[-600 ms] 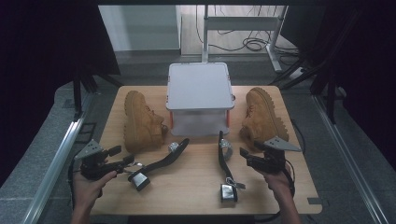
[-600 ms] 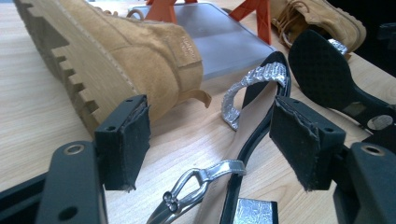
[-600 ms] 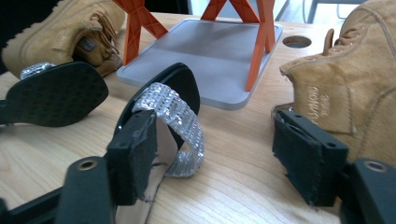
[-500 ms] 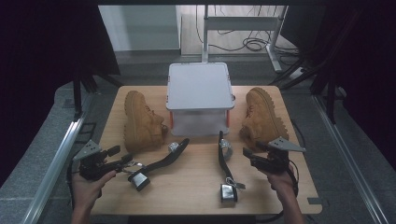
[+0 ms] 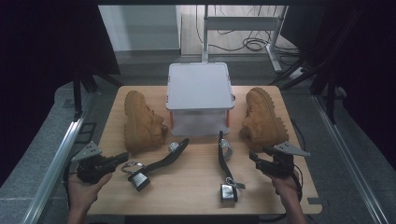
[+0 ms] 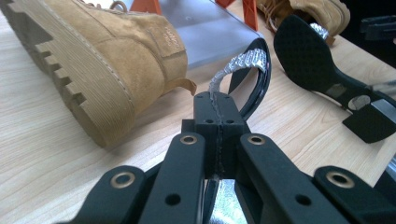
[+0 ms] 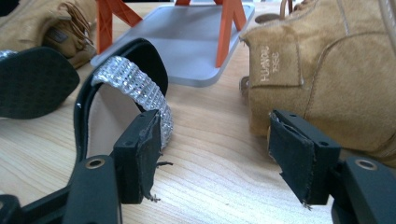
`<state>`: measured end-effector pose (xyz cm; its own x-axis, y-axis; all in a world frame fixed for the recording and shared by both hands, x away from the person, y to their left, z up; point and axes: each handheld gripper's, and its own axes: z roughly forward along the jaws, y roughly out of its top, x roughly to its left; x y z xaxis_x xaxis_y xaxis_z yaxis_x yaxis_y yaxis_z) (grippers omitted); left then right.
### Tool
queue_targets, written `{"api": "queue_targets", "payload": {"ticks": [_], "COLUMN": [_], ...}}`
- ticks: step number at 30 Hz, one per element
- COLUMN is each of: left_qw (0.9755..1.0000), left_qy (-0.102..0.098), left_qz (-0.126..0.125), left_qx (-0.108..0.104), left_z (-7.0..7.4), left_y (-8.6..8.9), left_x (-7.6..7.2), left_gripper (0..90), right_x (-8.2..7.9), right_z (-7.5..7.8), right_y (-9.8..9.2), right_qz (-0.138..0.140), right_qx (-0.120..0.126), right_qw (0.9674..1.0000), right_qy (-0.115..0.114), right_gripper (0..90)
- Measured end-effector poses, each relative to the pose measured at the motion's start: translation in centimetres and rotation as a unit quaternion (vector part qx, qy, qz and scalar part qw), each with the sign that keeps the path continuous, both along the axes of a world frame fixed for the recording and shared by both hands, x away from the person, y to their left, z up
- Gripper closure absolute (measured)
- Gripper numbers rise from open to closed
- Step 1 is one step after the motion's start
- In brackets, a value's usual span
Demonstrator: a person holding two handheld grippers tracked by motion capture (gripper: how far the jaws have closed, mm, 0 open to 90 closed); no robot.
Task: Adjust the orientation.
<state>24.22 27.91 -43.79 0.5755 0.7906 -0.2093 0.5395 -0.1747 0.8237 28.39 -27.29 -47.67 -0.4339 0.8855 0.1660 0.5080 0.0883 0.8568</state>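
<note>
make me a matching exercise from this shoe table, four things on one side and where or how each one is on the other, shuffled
Things:
1. left gripper
2. right gripper
3. lidded box
4. left boot

Descriptions:
A. at the back middle of the table, between the two boots
B. lying on its side, tan
C. open, fingers apart by the right boot
D. shut on the sparkly strap of a black sandal

Pairs: 1-D, 2-C, 3-A, 4-B

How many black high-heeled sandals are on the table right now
2. One black sandal lies left of centre, its sparkly strap pinched in the left gripper. The other black sandal lies right of centre, beside the open right gripper. None seem hidden.
</note>
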Motion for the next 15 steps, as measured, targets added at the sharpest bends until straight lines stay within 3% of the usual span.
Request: {"api": "queue_targets", "payload": {"ticks": [8, 11, 15], "left_qw": [0.9999, 0.9999, 0.9998], "left_qy": [0.001, -0.006, 0.004], "left_qz": [-0.012, -0.014, -0.016], "left_qx": [0.010, 0.007, 0.013], "left_z": [0.0, 0.5, 0.5], "left_y": [-0.4, -0.6, -1.2], "left_x": [0.9, 1.5, 2.9], "left_gripper": [90.0, 90.0, 90.0], "right_x": [0.5, 0.5, 0.4], "right_z": [-0.6, -0.9, -0.8], "right_y": [0.7, 0.6, 0.4], "right_qz": [0.006, 0.003, -0.001], "right_qx": [-0.017, -0.017, -0.014], "right_qw": [0.9998, 0.9997, 0.9997], "right_qy": [0.013, 0.017, 0.019], "right_gripper": [34.2, 34.2, 34.1]}}
